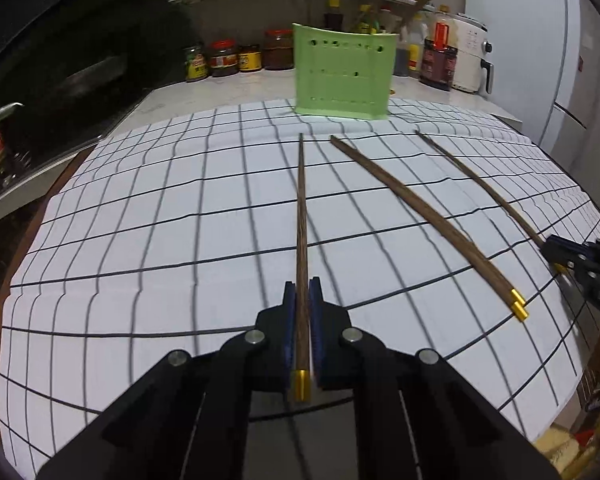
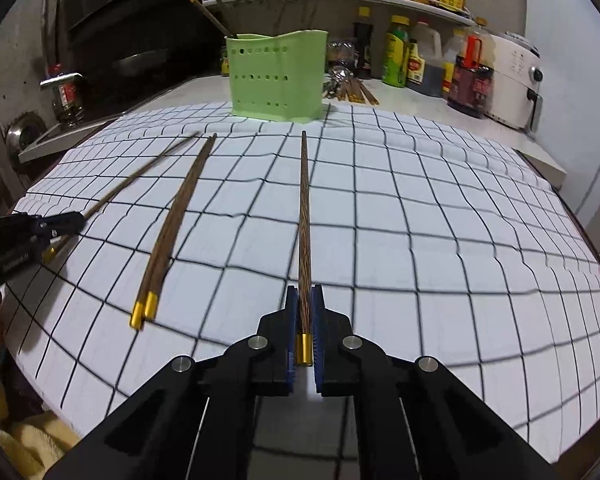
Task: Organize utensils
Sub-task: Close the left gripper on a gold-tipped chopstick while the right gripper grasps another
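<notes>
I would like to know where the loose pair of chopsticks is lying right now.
The loose pair of chopsticks lies side by side on the checked cloth, between the two single chopsticks clamped by the grippers, pointing toward the green utensil holder.

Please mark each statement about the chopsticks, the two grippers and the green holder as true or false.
1. The left gripper is shut on a chopstick. True.
2. The right gripper is open and empty. False: it is shut on another chopstick.
3. A pair of chopsticks lies on the checked cloth between the two grippers. True.
4. The green holder lies tipped over. False: it stands upright.
5. The green holder is empty. False: chopsticks stand in it.
</notes>
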